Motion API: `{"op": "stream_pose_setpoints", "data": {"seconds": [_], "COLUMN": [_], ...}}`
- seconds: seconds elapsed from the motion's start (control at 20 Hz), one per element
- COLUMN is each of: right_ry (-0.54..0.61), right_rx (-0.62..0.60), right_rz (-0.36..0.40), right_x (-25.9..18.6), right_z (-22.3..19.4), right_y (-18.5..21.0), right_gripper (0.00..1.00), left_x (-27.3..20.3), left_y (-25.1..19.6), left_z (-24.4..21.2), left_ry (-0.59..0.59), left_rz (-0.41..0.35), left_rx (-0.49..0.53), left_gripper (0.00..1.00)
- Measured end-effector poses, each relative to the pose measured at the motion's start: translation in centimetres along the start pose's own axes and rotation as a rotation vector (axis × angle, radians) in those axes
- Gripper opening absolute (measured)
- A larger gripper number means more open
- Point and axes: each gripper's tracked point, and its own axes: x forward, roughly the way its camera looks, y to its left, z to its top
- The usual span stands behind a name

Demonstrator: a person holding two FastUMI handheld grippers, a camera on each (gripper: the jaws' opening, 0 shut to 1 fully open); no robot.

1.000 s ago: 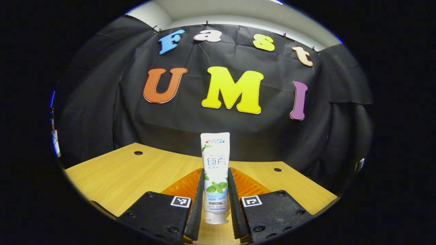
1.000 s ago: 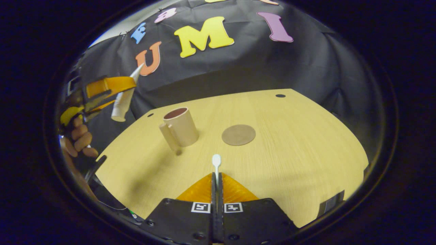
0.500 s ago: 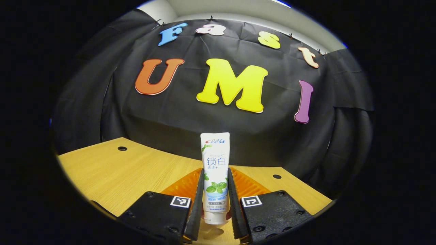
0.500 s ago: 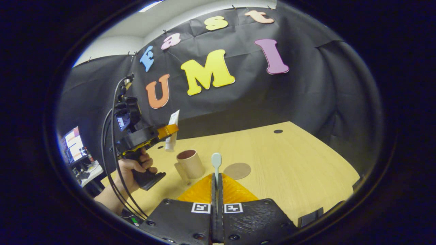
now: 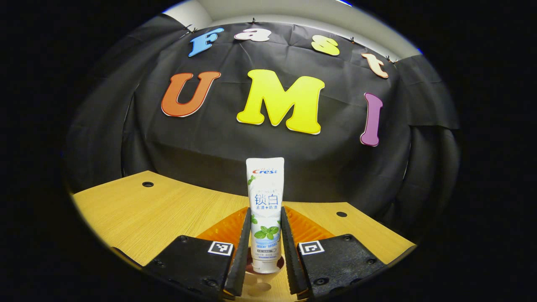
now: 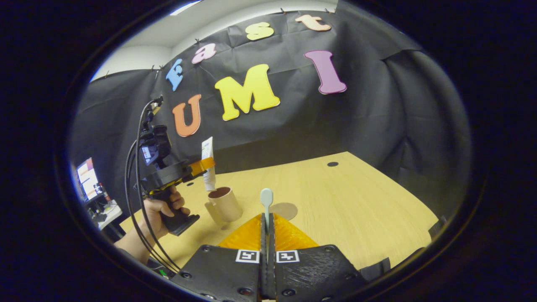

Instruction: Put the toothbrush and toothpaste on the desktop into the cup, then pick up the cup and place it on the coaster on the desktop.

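Two grippers, each clamped on its item.
We see the left gripper [image 5: 266,251] pinching the upright toothpaste [image 5: 265,209] cap-down right above the cup [image 6: 224,204] near the desk's [image 6: 356,201] left edge; our right gripper [image 6: 267,226] grips the toothbrush [image 6: 266,200], the coaster [image 6: 285,210] lying beside the cup.

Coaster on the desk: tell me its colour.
The coaster is plain brown, seen best in the right gripper view.

A lit monitor [image 6: 88,178] can be seen way over at 9 o'clock in the right gripper view, with some blurry clutter [image 6: 100,214] parked just below it.
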Motion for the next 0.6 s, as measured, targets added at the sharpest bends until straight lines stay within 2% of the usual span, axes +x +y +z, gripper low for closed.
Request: {"op": "stream_pose_setpoints", "data": {"seconds": [0.6], "right_ry": [-0.006], "right_rx": [-0.011], "right_rz": [-0.011], "right_x": [-0.2], "right_z": [0.0], "right_y": [0.0], "right_gripper": [0.00], "left_x": [0.0], "left_y": [0.5], "left_z": [-1.8], "left_ry": [0.055], "left_rz": [0.022], "left_rx": [0.022], "left_gripper": [0.47]}}
